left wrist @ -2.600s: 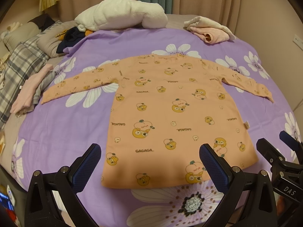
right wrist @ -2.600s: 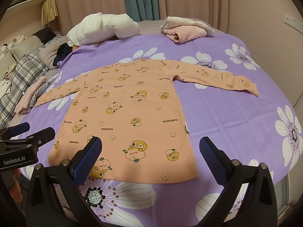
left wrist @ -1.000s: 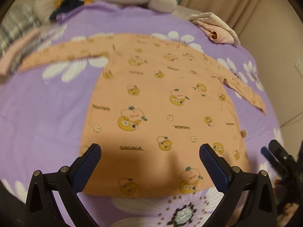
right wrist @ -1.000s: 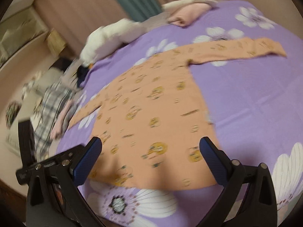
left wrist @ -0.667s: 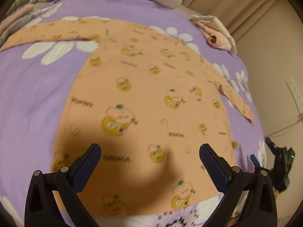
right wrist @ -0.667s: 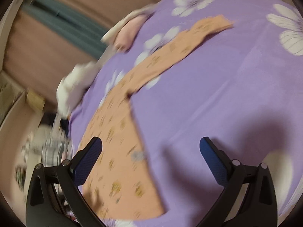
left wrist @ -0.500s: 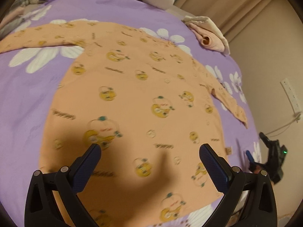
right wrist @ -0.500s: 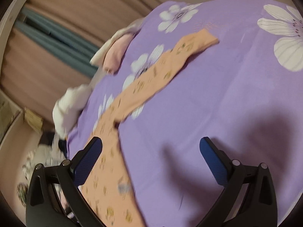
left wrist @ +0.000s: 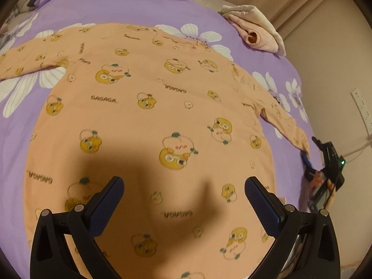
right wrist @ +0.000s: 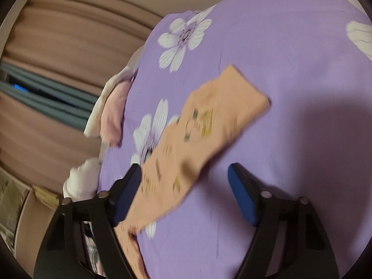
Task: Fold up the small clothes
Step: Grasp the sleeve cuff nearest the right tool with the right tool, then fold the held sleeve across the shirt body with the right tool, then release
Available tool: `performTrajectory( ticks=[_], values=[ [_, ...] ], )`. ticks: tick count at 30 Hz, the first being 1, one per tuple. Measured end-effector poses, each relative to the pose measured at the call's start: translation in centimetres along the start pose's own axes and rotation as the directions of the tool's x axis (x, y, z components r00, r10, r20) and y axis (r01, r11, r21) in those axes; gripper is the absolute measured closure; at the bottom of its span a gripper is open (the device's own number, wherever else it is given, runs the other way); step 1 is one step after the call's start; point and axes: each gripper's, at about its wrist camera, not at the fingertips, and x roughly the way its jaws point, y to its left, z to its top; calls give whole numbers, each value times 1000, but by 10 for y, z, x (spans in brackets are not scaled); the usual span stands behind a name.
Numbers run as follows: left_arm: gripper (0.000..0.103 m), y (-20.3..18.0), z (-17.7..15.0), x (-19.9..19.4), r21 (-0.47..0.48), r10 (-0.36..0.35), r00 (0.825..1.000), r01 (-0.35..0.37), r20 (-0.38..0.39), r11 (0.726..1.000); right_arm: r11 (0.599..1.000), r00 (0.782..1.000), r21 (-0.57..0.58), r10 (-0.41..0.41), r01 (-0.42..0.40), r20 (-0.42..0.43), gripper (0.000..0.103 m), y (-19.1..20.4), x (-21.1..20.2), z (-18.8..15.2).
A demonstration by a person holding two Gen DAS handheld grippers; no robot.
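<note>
Bedding in purple with white flowers (left wrist: 144,7) carried the orange shirt (left wrist: 148,116) spread flat, sleeves out; only the left view showed its whole body. Only the right view showed the sleeve end (right wrist: 216,121) close up, lying between the right tongs (right wrist: 184,181), whose jaws were closing without pressing it. The left tongs (left wrist: 183,197) hovered released above the hem.

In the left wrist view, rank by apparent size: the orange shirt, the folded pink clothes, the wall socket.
1. orange shirt, which fills most of the view
2. folded pink clothes
3. wall socket, smallest, though it sits far off at the distorted edge, so this is appearance only
</note>
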Motion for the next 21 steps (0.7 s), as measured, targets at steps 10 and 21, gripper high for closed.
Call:
performTrajectory(
  ticks=[10,21],
  values=[
    [1,-9,20,12,15,40,999,-40,8,999,995,996,60,-82,79,47,97,-15,9,32],
    [1,17,29,3,-42,42,999,-41,21,998,974,982,-134,-179,185,55,96,27,4,35]
  ],
)
